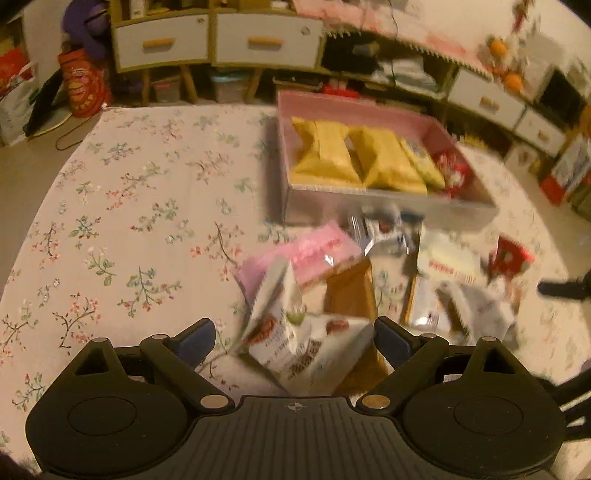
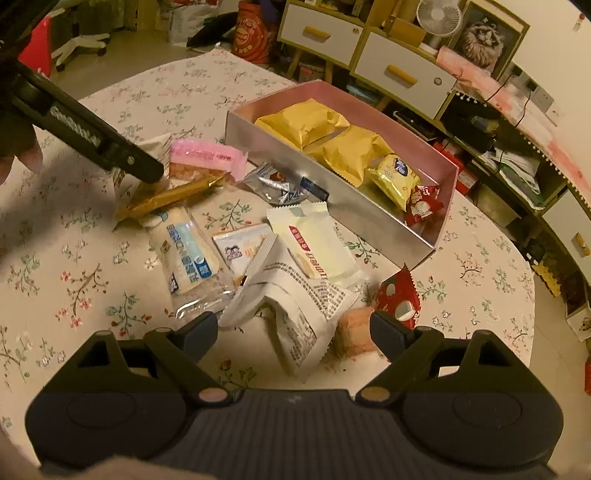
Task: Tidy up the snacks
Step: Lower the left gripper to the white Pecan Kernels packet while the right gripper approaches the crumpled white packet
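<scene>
Both my tongs are spread wide right now. The left gripper [image 1: 294, 338] has a white snack packet [image 1: 295, 343] sitting between its blue pads, but I see gaps on both sides, so it isn't pinched. The right gripper [image 2: 294, 328] is apart too, hanging over a crumpled white wrapper [image 2: 295, 302] covered in tiny black print that I can't read; the pads aren't touching it. Writing-wise, nothing is legible for me: the cream bar [image 2: 314, 243] has a red label strip, and the clear packet [image 2: 188, 254] has blue lettering, both too small. The loose snacks sit in a heap on the floral tablecloth [image 2: 92, 266], with a pink packet [image 2: 207, 158] and a gold stick [image 2: 170, 199] at about 10 o'clock in the right view. The pink-lined box [image 2: 436, 236] is at 1 o'clock, already holding yellow bags [image 2: 306, 122] and a small red sweet [image 2: 421, 206]. White drawers [image 2: 402, 74] and a fan [image 2: 439, 16] stand behind.
</scene>
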### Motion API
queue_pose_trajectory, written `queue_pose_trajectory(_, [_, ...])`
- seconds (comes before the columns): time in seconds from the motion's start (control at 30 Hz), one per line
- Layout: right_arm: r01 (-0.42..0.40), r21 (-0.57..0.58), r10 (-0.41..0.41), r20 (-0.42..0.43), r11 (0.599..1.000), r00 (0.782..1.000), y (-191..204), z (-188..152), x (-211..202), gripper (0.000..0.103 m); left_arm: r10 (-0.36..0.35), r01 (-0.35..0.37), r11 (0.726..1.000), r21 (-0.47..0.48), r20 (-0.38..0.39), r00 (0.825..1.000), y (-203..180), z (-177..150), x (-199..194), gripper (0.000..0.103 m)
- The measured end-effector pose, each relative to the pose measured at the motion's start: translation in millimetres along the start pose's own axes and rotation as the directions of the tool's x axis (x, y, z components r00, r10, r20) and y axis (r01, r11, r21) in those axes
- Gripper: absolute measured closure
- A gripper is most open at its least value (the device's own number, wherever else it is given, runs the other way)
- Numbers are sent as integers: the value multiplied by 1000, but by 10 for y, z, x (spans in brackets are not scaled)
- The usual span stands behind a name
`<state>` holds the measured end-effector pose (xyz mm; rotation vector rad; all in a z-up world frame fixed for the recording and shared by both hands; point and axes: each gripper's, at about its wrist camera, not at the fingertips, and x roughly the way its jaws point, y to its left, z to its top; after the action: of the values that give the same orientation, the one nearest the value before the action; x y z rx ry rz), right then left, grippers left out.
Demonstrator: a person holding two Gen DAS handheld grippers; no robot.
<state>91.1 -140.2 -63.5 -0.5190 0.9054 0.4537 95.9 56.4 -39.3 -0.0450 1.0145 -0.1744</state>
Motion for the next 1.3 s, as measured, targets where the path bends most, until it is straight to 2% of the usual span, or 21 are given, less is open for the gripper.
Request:
queue_pose_trajectory(0.1, [12, -18, -12, -8, 1000, 1000, 11, -25, 12, 15, 6, -3, 996, 88, -32, 999, -93, -96, 34, 13])
queue_pose_trajectory(0.27, [35, -16, -35, -5, 999, 999, -32, -44, 32, 16, 25, -12, 988, 155, -83, 996, -71, -205, 51, 19])
queue_pose_trajectory(0.4, [39, -14, -39, -15, 999, 999, -58, -51, 95, 19, 105, -87, 971, 224, -72, 992, 27, -263, 7, 21])
queue_pose_trajectory(0.47, [47, -17, -47, -23, 999, 999, -56, -52, 143, 22, 165, -141, 955, 260, -70, 984, 69, -280, 7, 21])
queue_pose_trajectory(0.53, [54, -21, -54, -28, 998, 998, -46, -44, 182, 24, 193, -167, 945, 280, -69, 979, 113, -297, 5, 22])
queue_pose_trajectory(0.63, [55, -33, -55, -24, 998, 998, -9, -23, 200, 25, 166, -140, 948, 286, -68, 984, 165, -288, -30, 22])
queue_pose_trajectory(0.77, [46, -51, -47, -20, 998, 999, 48, 7, 218, 26, 23, -2, 967, 254, -80, 996, 171, -234, -119, 19])
queue_pose_trajectory(0.9, [43, -73, -45, -23, 996, 999, 94, 25, 247, 27, -47, 61, 981, 187, -80, 996, 154, -178, -152, 17])
queue_pose_trajectory(1.0, [44, -83, -46, -23, 996, 999, 120, 38, 262, 28, -53, 61, 987, 151, -60, 997, 141, -134, -143, 16])
queue_pose_trajectory(1.17, [56, -105, -59, -22, 993, 998, 174, 54, 285, 33, -18, 22, 993, 119, -41, 999, 94, -95, -26, 16])
queue_pose_trajectory(1.27, [60, -118, -62, -10, 991, 998, 204, 58, 280, 38, 8, -2, 993, 117, -48, 999, 61, -102, 61, 19])
queue_pose_trajectory(1.3, [59, -120, -61, -9, 991, 998, 208, 61, 282, 40, 17, -12, 993, 118, -42, 999, 50, -103, 75, 23])
